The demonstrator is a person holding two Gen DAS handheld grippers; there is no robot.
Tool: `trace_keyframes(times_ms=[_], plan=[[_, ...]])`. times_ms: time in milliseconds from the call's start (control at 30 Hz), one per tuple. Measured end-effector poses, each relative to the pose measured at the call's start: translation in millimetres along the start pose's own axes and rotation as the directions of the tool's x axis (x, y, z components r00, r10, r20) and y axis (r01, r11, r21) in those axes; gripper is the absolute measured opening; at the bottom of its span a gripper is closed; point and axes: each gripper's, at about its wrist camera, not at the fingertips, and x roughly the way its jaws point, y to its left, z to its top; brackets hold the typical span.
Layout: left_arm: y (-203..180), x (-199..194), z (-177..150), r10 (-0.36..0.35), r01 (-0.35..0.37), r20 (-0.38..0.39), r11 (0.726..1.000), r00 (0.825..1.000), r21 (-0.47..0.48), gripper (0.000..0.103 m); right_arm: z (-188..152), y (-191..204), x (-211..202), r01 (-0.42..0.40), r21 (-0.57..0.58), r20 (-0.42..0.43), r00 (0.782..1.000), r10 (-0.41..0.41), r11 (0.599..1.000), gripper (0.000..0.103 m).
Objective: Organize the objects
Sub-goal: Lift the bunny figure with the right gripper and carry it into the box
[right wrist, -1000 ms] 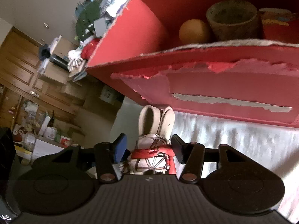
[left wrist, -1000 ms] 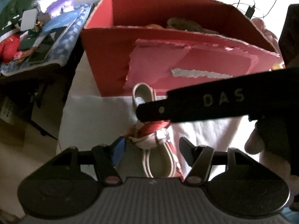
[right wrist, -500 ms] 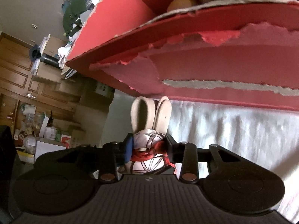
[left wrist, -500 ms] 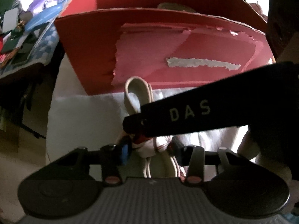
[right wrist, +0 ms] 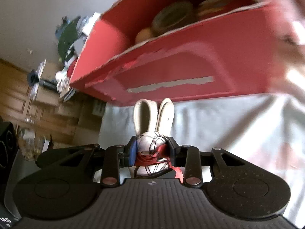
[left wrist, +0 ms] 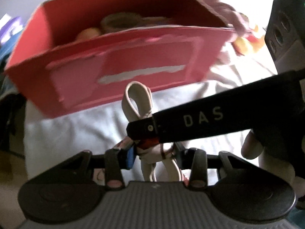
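Observation:
A small white plush rabbit [right wrist: 150,143] with long ears and a red scarf is held in front of a red cardboard box [right wrist: 190,57]. My right gripper [right wrist: 151,151] is shut on the rabbit's head. My left gripper [left wrist: 152,152] is shut on the rabbit's body [left wrist: 150,152] from the other side. In the left wrist view the rabbit's ears [left wrist: 138,103] stick up, and the right gripper's black finger [left wrist: 190,126] marked "DAS" crosses over it. The box [left wrist: 124,57] holds a brown cup [left wrist: 122,22] and an orange ball [left wrist: 87,34].
A white cloth [left wrist: 76,133] covers the surface under the box. A pink plush toy [left wrist: 225,9] and yellow items [left wrist: 246,43] lie to the box's right. Cluttered shelves and wooden cabinets [right wrist: 28,99] stand to the left in the right wrist view.
Both grippers have closed on the rabbit. The rabbit and both grippers have risen, so the box's inside shows more. The views are blurred by motion.

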Motion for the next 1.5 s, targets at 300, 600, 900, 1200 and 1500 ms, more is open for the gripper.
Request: trace_keyframes(times_ms=[300,600,900,1200,1500], plan=[[-68,-7,25,-0.098,0.088,0.036,0.972,0.995,0.219,0.042,-14,-18,-59,0.045,0.092,0.169,0.984,-0.060,0.995,0.036],[-110,-29,48,-0.163,0.107,0.130,0.929,0.978,0.353,0.042,0,-6,-105,0.058,0.052,0.353,0.933,-0.073,0.997,0.036],[-91,-80,92,-0.145,0.023,0.320,0.934,0.936,0.356,0.042,62,35,-111,0.003,-0.108,0.474,0.879,0.049,0.994,0.036],[-16,-115,125,-0.014,-0.112,0.459,0.963,0.888,0.245,0.042,127,74,-52,-0.128,-0.156,0.419,0.889,0.183,0.979,0.036],[59,-75,137,0.127,-0.194,0.395,0.972,0.910,0.134,0.043,157,82,43,-0.129,-0.110,0.300,0.941,0.157,0.985,0.035]])
